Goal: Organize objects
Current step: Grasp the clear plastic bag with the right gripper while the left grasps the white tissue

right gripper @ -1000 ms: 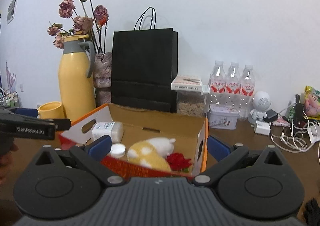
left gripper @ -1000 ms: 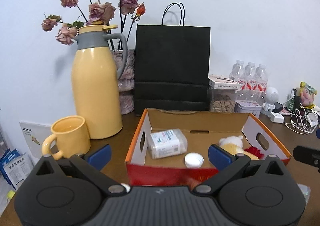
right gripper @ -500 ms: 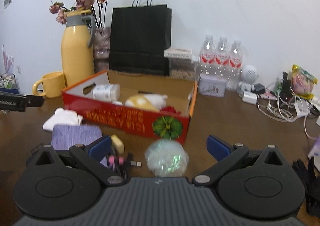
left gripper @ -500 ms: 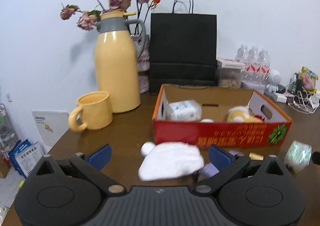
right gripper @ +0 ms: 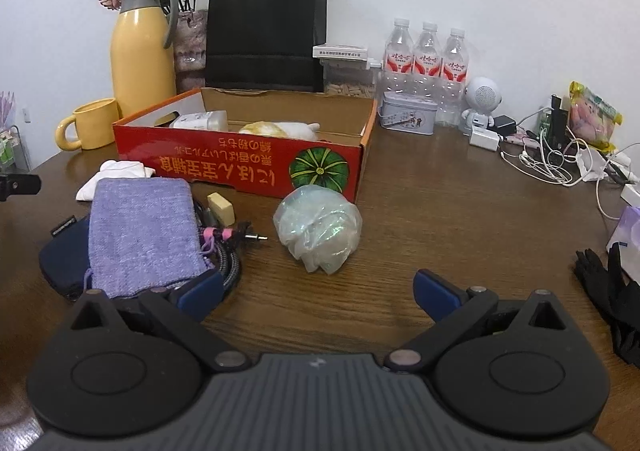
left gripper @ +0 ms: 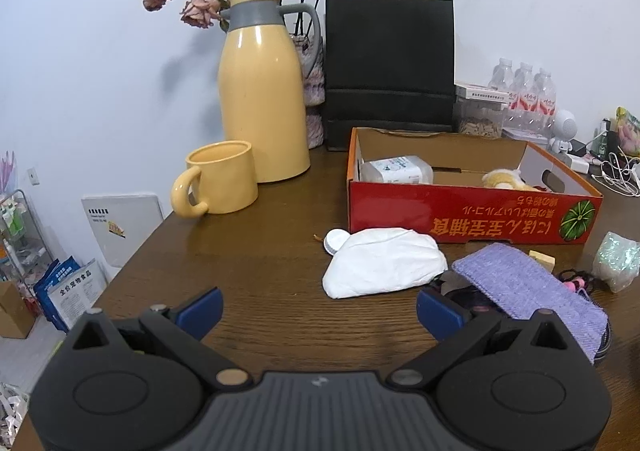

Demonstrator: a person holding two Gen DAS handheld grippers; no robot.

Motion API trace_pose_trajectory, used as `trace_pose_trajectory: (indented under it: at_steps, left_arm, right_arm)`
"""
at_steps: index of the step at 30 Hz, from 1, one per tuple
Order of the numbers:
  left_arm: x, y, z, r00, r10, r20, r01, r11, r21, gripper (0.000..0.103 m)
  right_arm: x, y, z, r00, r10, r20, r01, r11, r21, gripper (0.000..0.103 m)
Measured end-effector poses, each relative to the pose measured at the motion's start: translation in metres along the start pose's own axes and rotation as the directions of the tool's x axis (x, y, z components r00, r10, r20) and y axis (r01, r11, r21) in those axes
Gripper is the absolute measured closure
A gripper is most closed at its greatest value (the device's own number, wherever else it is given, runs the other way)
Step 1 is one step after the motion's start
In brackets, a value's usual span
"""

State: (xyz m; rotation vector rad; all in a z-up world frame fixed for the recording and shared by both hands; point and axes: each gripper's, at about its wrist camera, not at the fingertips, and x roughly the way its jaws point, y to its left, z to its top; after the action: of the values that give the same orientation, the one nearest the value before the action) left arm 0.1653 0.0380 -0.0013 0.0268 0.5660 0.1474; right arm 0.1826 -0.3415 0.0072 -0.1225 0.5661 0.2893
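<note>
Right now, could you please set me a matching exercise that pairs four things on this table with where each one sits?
Things:
1. plush toy
2. crumpled plastic bag
3. yellow mug
4. purple cloth pouch

Places:
A. on the dark zip case
B. inside the red cardboard box
C. beside the yellow thermos jug
D. on the table in front of the box's pumpkin picture

Pairs: 1-B, 2-D, 3-C, 4-A

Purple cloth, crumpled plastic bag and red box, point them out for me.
purple cloth (right gripper: 142, 235), right wrist view, middle of its top face
crumpled plastic bag (right gripper: 318, 227), right wrist view, centre of the bundle
red box (left gripper: 472, 217), left wrist view, printed front wall
</note>
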Motion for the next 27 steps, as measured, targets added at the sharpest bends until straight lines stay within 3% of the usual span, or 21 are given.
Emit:
trace_pose_trajectory:
  at_steps: [20,27]
  left_arm:
    - [0.099,-0.019,0.04,0.987,-0.068,-0.142,0.06,0.997,-0.057,0.0]
    - [0.123,-0.031,0.042,0.969,-0.114,-0.218,0.099,0.992,-0.078,0.0]
  right_arm:
    - [0.073,-0.01,0.032,0.999,-0.02,-0.033,0.021,0.998,0.052,0.0]
    - [0.083,-0.015,0.028,1.0,0.003,-0.027,0.0,0.995,0.105,0.004]
